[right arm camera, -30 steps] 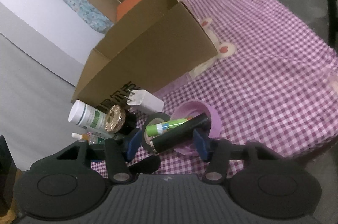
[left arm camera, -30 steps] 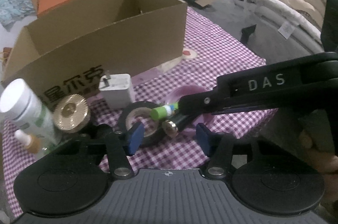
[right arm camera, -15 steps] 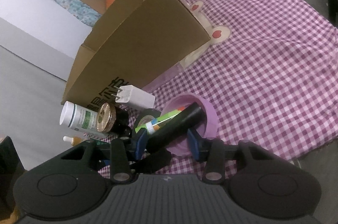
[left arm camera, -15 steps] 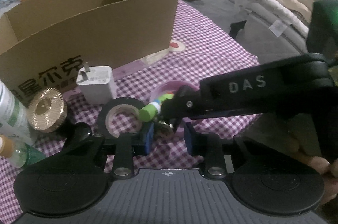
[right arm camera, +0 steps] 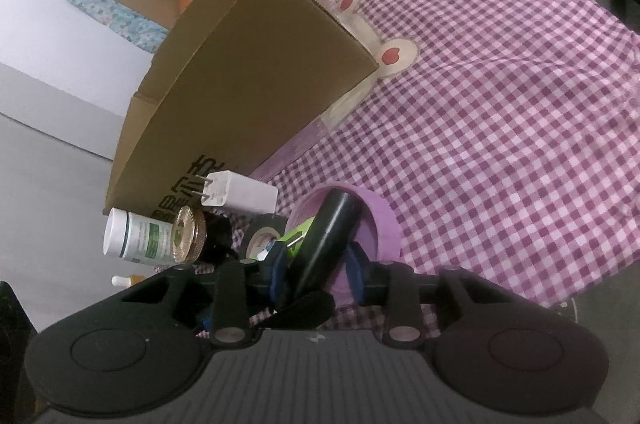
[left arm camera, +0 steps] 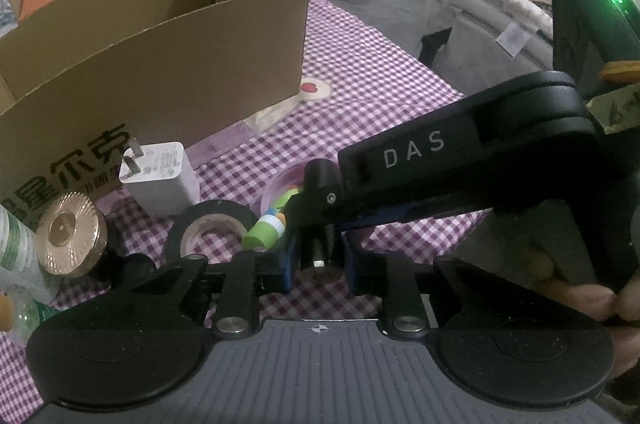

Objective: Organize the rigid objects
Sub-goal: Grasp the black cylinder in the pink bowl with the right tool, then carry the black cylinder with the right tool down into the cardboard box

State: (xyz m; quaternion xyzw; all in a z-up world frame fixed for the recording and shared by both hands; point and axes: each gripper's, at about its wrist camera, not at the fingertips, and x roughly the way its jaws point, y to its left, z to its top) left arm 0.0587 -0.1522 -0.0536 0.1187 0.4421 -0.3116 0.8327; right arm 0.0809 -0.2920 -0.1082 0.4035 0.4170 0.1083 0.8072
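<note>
The left gripper [left arm camera: 319, 260] is clamped on the lower end of a black cylindrical tube [left arm camera: 318, 244], its blue pads drawn in tight against both sides; the tube leans up out of this grip with its far end over the rim of a round purple plastic bowl [right arm camera: 380, 224]. The right gripper [right arm camera: 318, 266] straddles the same tube higher up; its jaws are closing, and a gap is visible between the tube and the right-hand pad, so it has no firm hold yet. Fingers of the person's right hand [left arm camera: 580, 296] curl around that gripper's handle.

All this sits by the near edge of a table covered with a purple-and-white checked cloth [right arm camera: 500, 104]; a green-capped marker [left arm camera: 264, 232] lies tilted in the bowl, touching the tube; a black roll of tape [left arm camera: 212, 224] lies flat just beside the bowl; a white plug-in charger [left arm camera: 160, 180] stands behind the roll, against the front wall of an open brown cardboard box [left arm camera: 160, 64]. Toward the table's left edge are a gold knurled round cap [left arm camera: 66, 240] on a dark jar and a white bottle with a green label [right arm camera: 132, 240] lying on its side.
</note>
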